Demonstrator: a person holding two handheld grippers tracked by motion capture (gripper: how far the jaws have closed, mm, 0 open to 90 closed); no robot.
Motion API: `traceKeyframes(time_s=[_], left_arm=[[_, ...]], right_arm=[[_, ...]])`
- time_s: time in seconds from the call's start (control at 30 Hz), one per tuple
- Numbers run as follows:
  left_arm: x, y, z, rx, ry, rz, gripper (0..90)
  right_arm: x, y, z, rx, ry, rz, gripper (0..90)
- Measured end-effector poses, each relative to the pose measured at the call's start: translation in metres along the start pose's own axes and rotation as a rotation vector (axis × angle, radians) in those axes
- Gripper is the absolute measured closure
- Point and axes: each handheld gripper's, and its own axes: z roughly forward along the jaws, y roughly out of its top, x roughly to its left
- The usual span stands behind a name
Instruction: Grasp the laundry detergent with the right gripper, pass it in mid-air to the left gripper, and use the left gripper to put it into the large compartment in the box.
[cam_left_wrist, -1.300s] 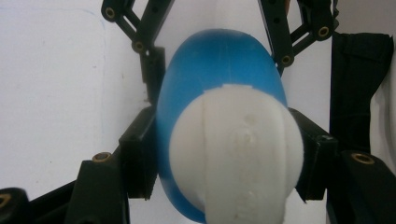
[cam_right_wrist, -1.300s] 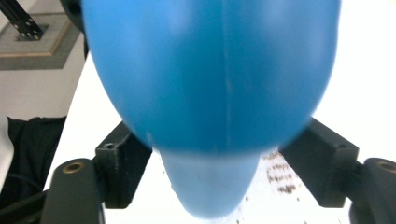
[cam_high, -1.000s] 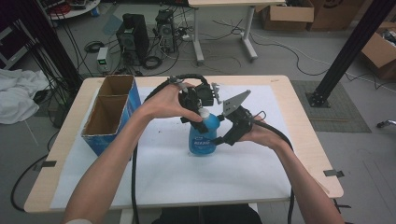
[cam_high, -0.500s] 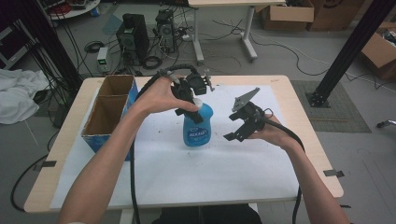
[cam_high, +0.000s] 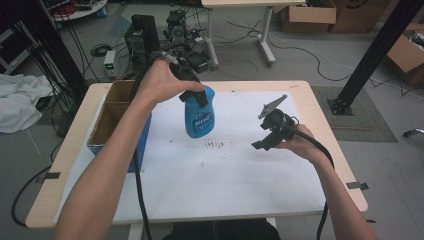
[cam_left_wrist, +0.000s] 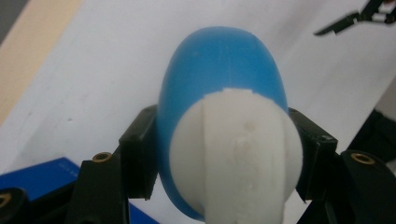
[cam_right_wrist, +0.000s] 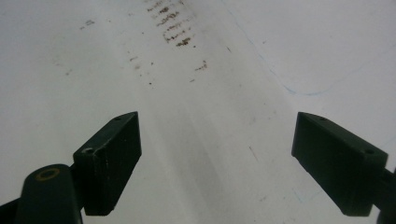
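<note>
A wooden table (cam_high: 330, 150) covered by a white sheet (cam_high: 220, 175) stands in a workshop with cables and cardboard boxes on the floor behind it. Just above the centre of the high view, a blue spray bottle (cam_high: 199, 116) hangs in the air over the sheet, clamped at its neck by the left gripper (cam_high: 192, 90); in the left gripper view the jaws press either side of the bottle's white top. Right of centre, the right gripper (cam_high: 264, 142) hovers over the sheet, jaws wide and holding nothing. An open cardboard box (cam_high: 112, 117) with blue sides sits at the left.
</note>
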Motion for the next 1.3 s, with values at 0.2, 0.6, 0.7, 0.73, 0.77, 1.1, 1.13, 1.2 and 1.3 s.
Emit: traceKeyframes(time_s=[0.2,0.6,0.7,0.73,0.77,1.1,1.13,1.2,1.3], left_arm=[[0.014,-0.003,-0.031,0.023,0.047,-0.141,38.2],[0.047,-0.033,-0.084,0.016,0.127,-0.441,38.2],[0.055,-0.044,-0.090,0.022,0.152,-0.496,38.2],[0.057,-0.047,-0.091,0.041,0.161,-0.508,38.2],[0.059,-0.050,-0.093,0.046,0.171,-0.523,38.2],[0.082,-0.086,-0.116,0.044,0.250,-0.671,38.2],[0.083,-0.089,-0.117,0.042,0.256,-0.681,38.2],[0.086,-0.096,-0.118,0.042,0.272,-0.699,38.2],[0.089,-0.105,-0.118,0.042,0.280,-0.722,38.2]], right_arm=[[-0.001,-0.004,0.002,0.014,-0.019,-0.001,15.5],[0.001,0.002,0.005,0.011,-0.025,-0.017,15.7],[0.001,0.003,0.004,0.008,-0.025,-0.025,15.8],[0.001,0.003,0.004,0.008,-0.026,-0.025,15.8],[0.001,0.003,0.005,0.008,-0.026,-0.026,15.8],[0.001,0.001,0.008,0.006,-0.025,-0.028,16.1],[0.001,0.001,0.008,0.006,-0.026,-0.032,16.1],[0.001,0.001,0.009,0.004,-0.024,-0.034,16.1],[0.002,0.000,0.010,0.005,-0.020,-0.039,16.2]])
